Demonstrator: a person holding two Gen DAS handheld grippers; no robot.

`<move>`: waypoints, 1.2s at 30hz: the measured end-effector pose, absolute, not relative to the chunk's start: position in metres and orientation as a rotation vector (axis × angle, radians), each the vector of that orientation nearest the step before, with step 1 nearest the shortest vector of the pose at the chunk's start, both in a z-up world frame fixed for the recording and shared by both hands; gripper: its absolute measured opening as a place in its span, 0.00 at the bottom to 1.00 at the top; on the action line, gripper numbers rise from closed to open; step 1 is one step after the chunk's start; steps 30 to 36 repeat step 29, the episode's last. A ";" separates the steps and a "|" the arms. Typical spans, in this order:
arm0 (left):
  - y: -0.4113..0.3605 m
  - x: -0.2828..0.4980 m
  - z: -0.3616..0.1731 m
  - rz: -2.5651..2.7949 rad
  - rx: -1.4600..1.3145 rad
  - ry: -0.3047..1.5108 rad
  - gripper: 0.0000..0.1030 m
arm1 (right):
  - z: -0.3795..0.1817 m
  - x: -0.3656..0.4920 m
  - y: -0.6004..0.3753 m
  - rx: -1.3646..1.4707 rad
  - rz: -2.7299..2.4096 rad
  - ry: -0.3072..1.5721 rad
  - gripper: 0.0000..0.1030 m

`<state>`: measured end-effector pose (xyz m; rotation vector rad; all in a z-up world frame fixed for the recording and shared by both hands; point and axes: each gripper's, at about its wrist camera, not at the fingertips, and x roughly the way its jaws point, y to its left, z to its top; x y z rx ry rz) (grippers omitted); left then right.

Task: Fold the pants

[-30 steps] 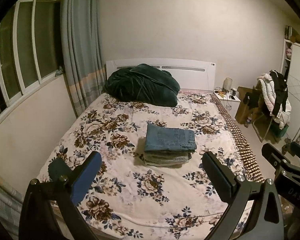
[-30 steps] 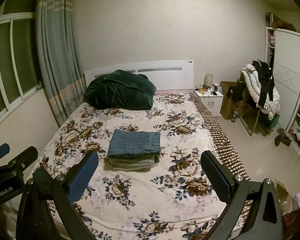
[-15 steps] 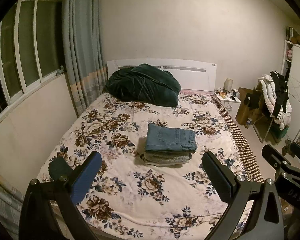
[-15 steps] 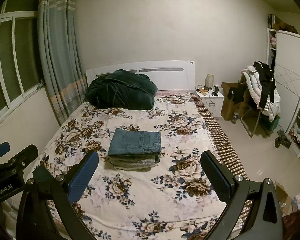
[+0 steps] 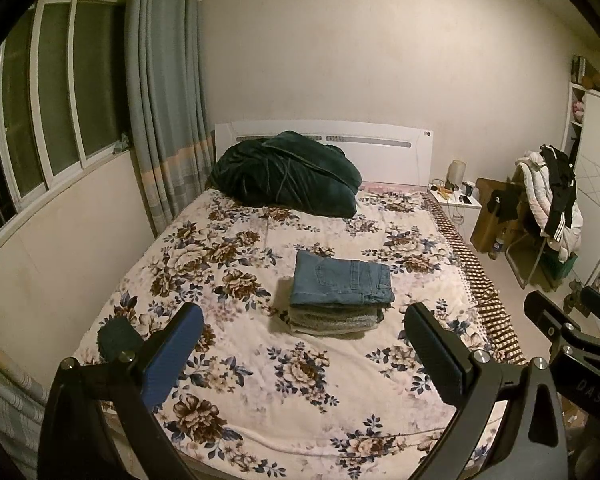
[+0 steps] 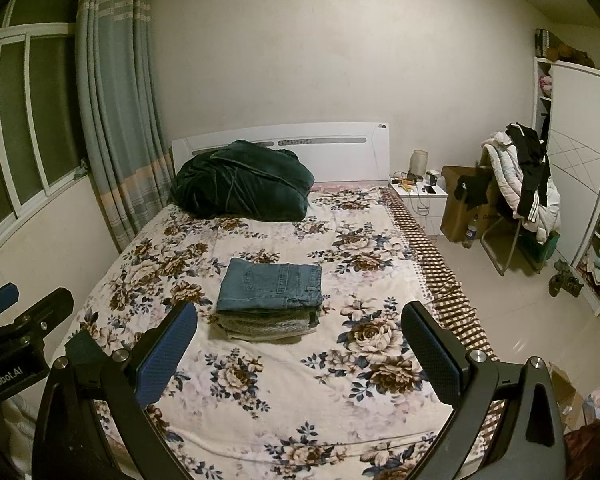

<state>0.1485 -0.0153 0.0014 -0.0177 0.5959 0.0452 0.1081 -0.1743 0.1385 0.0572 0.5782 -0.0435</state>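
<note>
Folded blue jeans (image 5: 342,282) lie on top of a small stack of folded grey pants (image 5: 332,319) in the middle of the floral bed (image 5: 260,400). The stack also shows in the right wrist view (image 6: 271,285). My left gripper (image 5: 304,350) is open and empty, held above the foot of the bed, well short of the stack. My right gripper (image 6: 300,346) is open and empty, likewise back from the stack. Each gripper's body shows at the edge of the other's view.
A dark green blanket (image 5: 286,178) is heaped at the white headboard. A curtain (image 5: 164,120) and window are on the left. A nightstand (image 6: 418,192), a cardboard box (image 6: 458,204), a chair piled with clothes (image 6: 520,184) and a wardrobe stand on the right.
Both grippers have drifted slightly; the view shifts a little. The stack and the bed are unchanged, and both grippers stay open.
</note>
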 end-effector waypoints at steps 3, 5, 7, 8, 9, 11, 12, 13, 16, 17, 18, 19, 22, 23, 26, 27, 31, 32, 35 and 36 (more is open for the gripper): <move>-0.016 0.148 0.002 0.048 -0.016 0.594 1.00 | 0.138 0.108 -0.175 0.058 -0.042 0.578 1.00; -0.016 0.148 0.002 0.047 -0.019 0.596 1.00 | 0.138 0.108 -0.175 0.059 -0.042 0.577 1.00; -0.015 0.148 0.001 0.048 -0.017 0.595 1.00 | 0.139 0.108 -0.174 0.059 -0.041 0.578 1.00; -0.015 0.148 0.001 0.046 -0.018 0.595 1.00 | 0.139 0.108 -0.174 0.057 -0.042 0.577 1.00; -0.016 0.148 0.002 0.047 -0.018 0.594 1.00 | 0.139 0.108 -0.174 0.059 -0.041 0.577 1.00; -0.014 0.148 0.001 0.046 -0.017 0.595 1.00 | 0.139 0.108 -0.174 0.058 -0.042 0.577 1.00; -0.015 0.148 0.001 0.046 -0.018 0.595 1.00 | 0.139 0.108 -0.174 0.058 -0.041 0.577 1.00; -0.015 0.148 0.001 0.048 -0.017 0.595 1.00 | 0.139 0.108 -0.174 0.060 -0.041 0.577 1.00; -0.015 0.148 0.003 0.050 -0.018 0.597 1.00 | 0.138 0.108 -0.174 0.057 -0.041 0.576 1.00; -0.015 0.148 0.003 0.051 -0.016 0.596 1.00 | 0.138 0.108 -0.174 0.059 -0.040 0.576 1.00; -0.016 0.149 0.003 0.051 -0.015 0.596 1.00 | 0.138 0.108 -0.174 0.060 -0.040 0.576 1.00; -0.016 0.149 0.004 0.052 -0.017 0.597 1.00 | 0.138 0.108 -0.173 0.059 -0.039 0.577 1.00; -0.015 0.149 0.005 0.056 -0.017 0.594 1.00 | 0.138 0.107 -0.173 0.059 -0.040 0.576 1.00; -0.015 0.149 0.005 0.056 -0.018 0.594 1.00 | 0.137 0.107 -0.173 0.058 -0.041 0.577 1.00; -0.015 0.149 0.006 0.067 -0.019 0.589 1.00 | 0.137 0.106 -0.172 0.056 -0.043 0.576 1.00; -0.016 0.149 0.007 0.068 -0.019 0.587 1.00 | 0.136 0.106 -0.172 0.058 -0.041 0.576 1.00; -0.015 0.148 0.006 0.068 -0.022 0.589 1.00 | 0.136 0.106 -0.172 0.057 -0.043 0.576 1.00; -0.015 0.148 0.006 0.068 -0.022 0.589 1.00 | 0.136 0.106 -0.172 0.057 -0.043 0.576 1.00; -0.015 0.148 0.006 0.068 -0.022 0.589 1.00 | 0.136 0.106 -0.172 0.057 -0.043 0.576 1.00; -0.015 0.148 0.006 0.068 -0.022 0.589 1.00 | 0.136 0.106 -0.172 0.057 -0.043 0.576 1.00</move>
